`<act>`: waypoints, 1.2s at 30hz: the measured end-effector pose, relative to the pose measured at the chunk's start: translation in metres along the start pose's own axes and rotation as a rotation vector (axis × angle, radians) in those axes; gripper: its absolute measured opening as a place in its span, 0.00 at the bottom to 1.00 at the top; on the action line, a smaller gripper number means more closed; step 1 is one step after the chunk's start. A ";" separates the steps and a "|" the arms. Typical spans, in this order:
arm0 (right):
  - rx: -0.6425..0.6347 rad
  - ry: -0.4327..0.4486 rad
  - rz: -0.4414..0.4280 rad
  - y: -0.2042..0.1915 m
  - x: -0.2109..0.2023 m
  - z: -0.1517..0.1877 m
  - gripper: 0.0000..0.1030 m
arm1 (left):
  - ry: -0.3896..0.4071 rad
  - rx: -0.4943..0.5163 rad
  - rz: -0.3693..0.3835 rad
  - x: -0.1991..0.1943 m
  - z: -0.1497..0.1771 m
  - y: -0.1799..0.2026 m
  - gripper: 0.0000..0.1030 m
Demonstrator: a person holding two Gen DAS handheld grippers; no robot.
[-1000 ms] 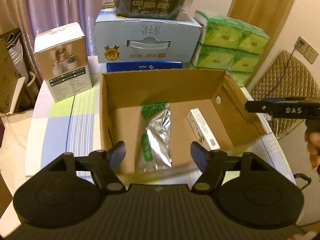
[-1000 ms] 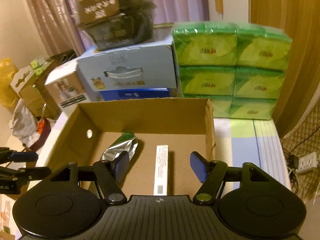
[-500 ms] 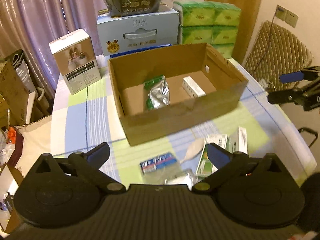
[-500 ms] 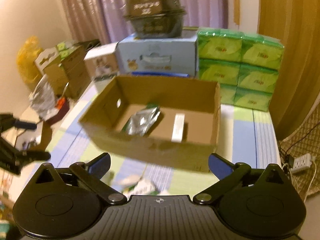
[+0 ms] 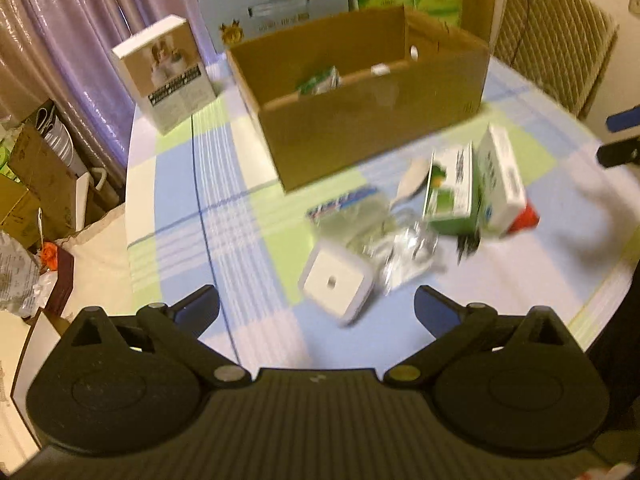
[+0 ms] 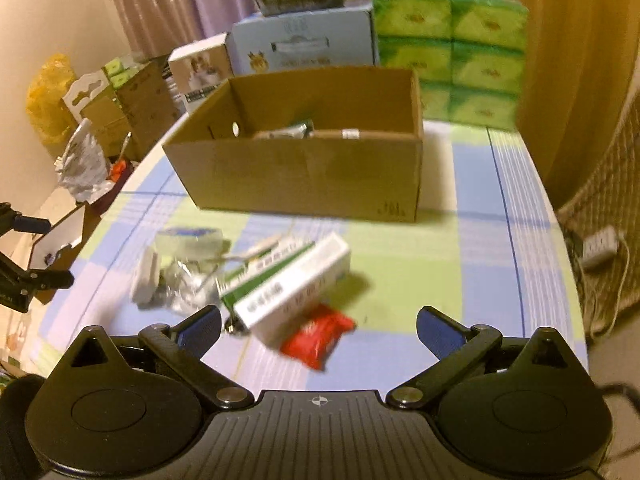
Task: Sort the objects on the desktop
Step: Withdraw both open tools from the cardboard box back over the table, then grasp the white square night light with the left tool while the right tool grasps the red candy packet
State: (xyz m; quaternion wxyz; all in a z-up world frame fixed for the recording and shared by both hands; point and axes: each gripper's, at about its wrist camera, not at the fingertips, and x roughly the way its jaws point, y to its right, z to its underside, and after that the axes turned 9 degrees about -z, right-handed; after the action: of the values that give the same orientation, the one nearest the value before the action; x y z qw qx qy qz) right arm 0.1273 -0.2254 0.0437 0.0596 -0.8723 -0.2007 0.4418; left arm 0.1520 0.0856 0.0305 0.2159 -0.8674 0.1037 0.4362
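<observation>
Inside the open brown cardboard box (image 6: 304,172) lie a silver-green foil pouch (image 5: 318,82) and a small white carton (image 6: 350,133); loose items crowd the checked surface (image 6: 420,264) beside it. Both the left hand-held gripper (image 5: 316,306) and right hand-held gripper (image 6: 318,322) are spread apart, empty.

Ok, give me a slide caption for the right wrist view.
Open right gripper above a red packet and white carton, cardboard box behind.

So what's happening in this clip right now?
A person is sorting table clutter into a cardboard box. Both tools, left and right, hang open and empty above a pile of small boxes, a red packet and a white square block. A foil pouch is in the box.
</observation>
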 end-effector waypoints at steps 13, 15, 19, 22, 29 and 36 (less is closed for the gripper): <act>0.162 0.060 0.048 0.000 0.011 0.050 0.98 | 0.067 0.102 0.085 0.026 0.039 0.008 0.99; 0.168 0.066 0.056 -0.002 0.015 0.054 0.98 | 0.074 0.113 0.096 0.032 0.039 0.009 0.99; 0.169 0.078 0.083 -0.006 0.024 0.060 0.98 | 0.075 0.120 0.121 0.046 0.041 0.007 0.99; 0.162 0.080 0.109 -0.008 0.034 0.065 0.98 | 0.079 0.119 0.133 0.056 0.043 0.004 0.99; 0.167 0.050 0.146 -0.004 0.062 0.066 0.78 | 0.100 0.145 0.170 0.075 0.037 0.000 0.98; 0.170 0.042 0.155 0.002 0.084 0.060 0.74 | 0.121 0.195 0.199 0.095 0.028 0.002 0.95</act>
State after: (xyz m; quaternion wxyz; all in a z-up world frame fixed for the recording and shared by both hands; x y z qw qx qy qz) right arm 0.1250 -0.1973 -0.0556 0.1030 -0.8862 -0.0932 0.4420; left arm 0.1882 0.0972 -0.0608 0.2480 -0.8525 0.2438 0.3903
